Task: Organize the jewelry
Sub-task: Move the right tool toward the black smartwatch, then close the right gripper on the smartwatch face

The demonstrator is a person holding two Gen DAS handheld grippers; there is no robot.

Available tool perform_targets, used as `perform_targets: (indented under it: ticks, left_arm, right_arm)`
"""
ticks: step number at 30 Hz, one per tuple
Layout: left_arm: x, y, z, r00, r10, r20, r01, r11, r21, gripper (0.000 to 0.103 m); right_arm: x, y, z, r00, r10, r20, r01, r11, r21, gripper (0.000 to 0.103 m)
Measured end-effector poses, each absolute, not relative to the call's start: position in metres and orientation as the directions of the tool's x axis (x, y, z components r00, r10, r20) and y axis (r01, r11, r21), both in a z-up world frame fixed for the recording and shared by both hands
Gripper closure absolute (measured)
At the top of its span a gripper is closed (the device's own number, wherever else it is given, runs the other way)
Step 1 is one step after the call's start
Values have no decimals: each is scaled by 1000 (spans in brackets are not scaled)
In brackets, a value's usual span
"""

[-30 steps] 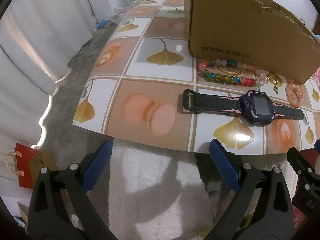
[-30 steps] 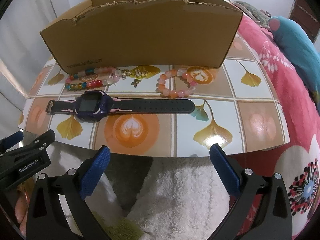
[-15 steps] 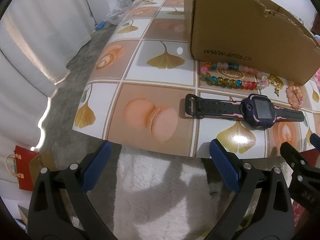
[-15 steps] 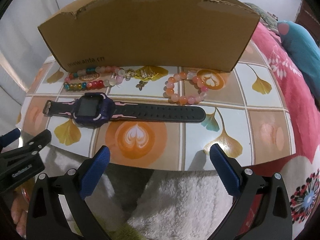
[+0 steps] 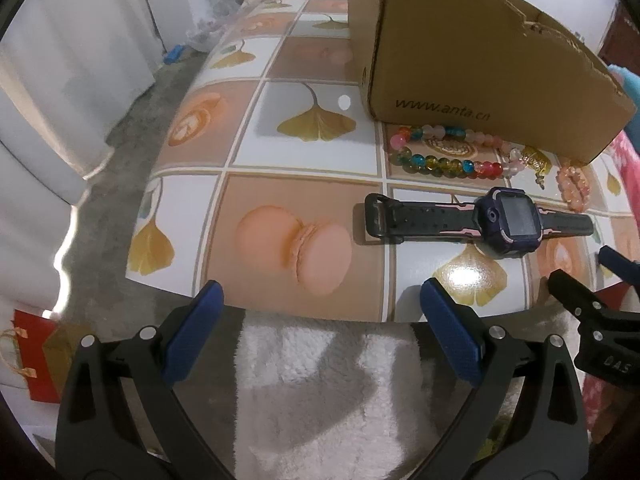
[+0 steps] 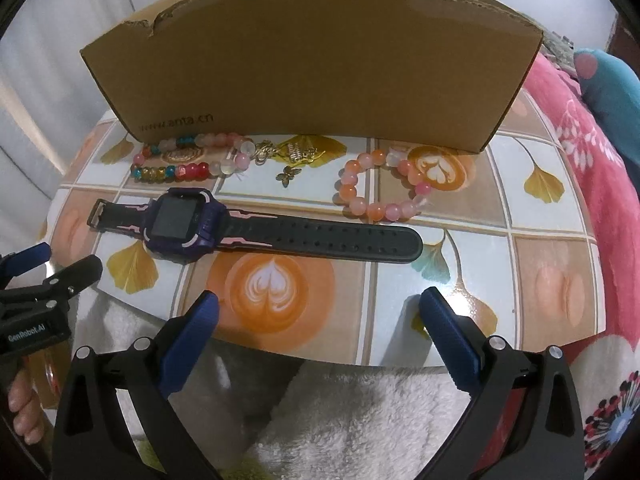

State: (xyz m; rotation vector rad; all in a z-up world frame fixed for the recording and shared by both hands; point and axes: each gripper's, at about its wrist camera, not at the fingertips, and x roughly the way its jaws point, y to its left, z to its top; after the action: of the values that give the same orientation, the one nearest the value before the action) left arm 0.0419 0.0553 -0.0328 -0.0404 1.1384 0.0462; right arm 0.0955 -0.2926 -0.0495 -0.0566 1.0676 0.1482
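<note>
A purple and black smartwatch [image 6: 182,222] [image 5: 510,222] lies flat on the patterned table, strap stretched out. Behind it a multicoloured bead bracelet [image 6: 188,160] [image 5: 440,152] and a small gold charm [image 6: 298,152] lie against the cardboard box [image 6: 312,60] [image 5: 472,56]. A pink-orange bead bracelet [image 6: 380,186] [image 5: 574,184] rests to the right. My left gripper [image 5: 320,304] hangs open at the table's near edge, left of the watch. My right gripper [image 6: 318,308] hangs open at the near edge, below the watch strap. Both hold nothing.
The tabletop [image 5: 280,152] has tiles printed with leaves, macarons and latte art. A white fluffy cloth [image 6: 360,420] lies below the edge. Pink floral bedding [image 6: 600,160] sits to the right. Red and gold paper bags [image 5: 36,352] stand on the floor at left.
Both grippers have moved forward toward the table; the watch, bracelets and box appear larger and nearer. Nothing on the table has shifted.
</note>
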Motion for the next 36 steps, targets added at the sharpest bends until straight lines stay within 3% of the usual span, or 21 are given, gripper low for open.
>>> perform_targets:
  ticks: [26, 36]
  left_arm:
    - [52, 50, -32, 408, -11, -913, 58, 998, 15, 7]
    - [51, 49, -31, 442, -45, -896, 156, 987, 28, 7]
  right_arm:
    - [95, -304, -51, 495, 129, -859, -206, 978, 29, 6]
    - [73, -319, -36, 537, 246, -807, -328, 942, 69, 6]
